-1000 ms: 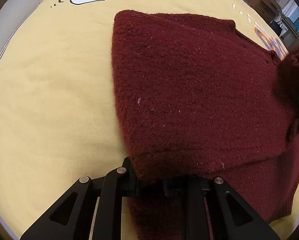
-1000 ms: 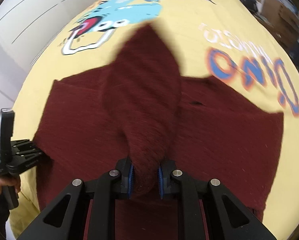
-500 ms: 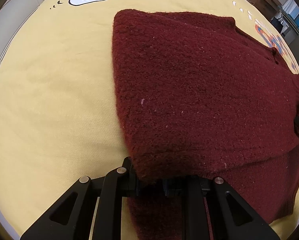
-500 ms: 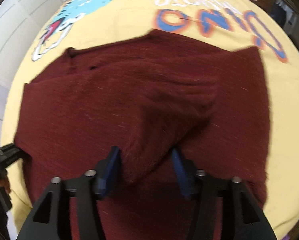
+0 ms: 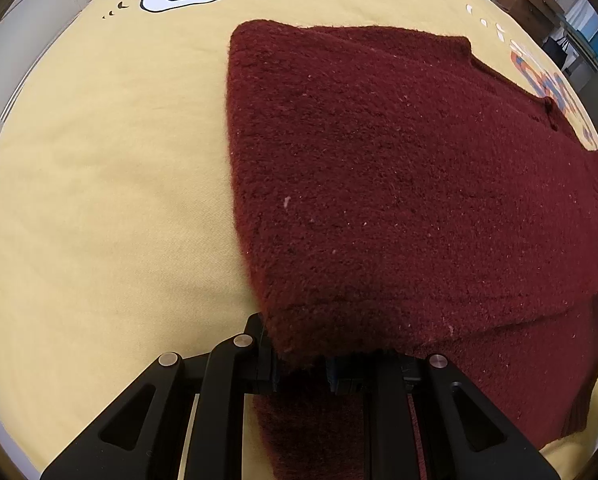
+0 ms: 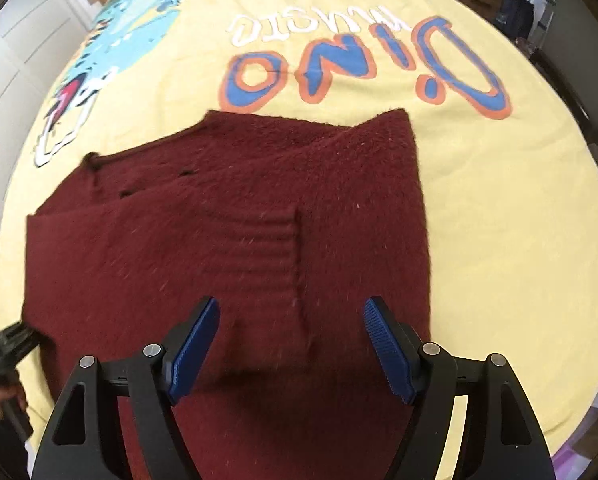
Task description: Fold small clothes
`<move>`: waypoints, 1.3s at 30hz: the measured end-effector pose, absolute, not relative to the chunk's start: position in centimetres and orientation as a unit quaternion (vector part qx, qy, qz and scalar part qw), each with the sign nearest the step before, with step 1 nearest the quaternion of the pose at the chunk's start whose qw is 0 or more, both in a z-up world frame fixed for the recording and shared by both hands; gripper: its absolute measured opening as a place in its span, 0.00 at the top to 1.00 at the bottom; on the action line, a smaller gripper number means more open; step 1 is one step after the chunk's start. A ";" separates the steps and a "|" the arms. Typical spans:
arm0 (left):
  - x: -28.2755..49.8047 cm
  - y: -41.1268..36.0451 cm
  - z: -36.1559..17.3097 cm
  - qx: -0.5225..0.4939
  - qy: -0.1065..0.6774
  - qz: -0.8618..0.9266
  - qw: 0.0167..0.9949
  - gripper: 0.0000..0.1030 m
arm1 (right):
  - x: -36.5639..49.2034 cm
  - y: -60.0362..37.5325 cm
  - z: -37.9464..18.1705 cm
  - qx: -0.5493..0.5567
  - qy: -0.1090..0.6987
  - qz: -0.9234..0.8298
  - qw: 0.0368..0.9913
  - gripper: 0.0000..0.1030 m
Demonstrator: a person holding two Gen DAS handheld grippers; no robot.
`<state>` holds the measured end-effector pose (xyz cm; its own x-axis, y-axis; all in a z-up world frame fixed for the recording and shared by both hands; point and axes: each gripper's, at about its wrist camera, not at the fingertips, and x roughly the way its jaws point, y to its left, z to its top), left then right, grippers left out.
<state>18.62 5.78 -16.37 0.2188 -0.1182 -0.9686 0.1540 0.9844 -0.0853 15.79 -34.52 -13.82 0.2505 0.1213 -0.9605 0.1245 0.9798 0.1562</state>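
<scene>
The left tongs (image 5: 301, 364) are closed on the near left corner of a fuzzy maroon sweater (image 5: 399, 184), which lies spread on the yellow cartoon-printed cloth (image 5: 99, 200), extending away and rightward. The right tongs (image 6: 291, 340) gape wide, empty, above the sweater's ribbed cuff (image 6: 255, 248), folded across its body.

The sweater (image 6: 227, 240) was plain dark maroon with a ribbed cuff. The cloth (image 6: 499, 200) under it was yellow, printed with blue-and-orange letters and a turquoise cartoon dinosaur. The right tool (image 6: 291, 344) was black with blue pads (image 6: 387, 348)
</scene>
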 end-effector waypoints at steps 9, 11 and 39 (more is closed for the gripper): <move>17.8 5.9 -16.6 0.018 0.613 -0.085 0.785 0.85 | 16.6 -31.2 -17.1 0.064 0.631 0.023 0.772 0.50; 17.6 5.9 -16.6 0.021 0.612 -0.083 0.786 0.85 | 16.2 -30.3 -16.8 0.042 0.629 0.038 0.775 0.61; 13.8 5.9 -13.5 0.028 0.599 -0.043 0.799 0.20 | 10.2 -30.2 -13.0 -0.011 0.523 0.004 0.852 0.16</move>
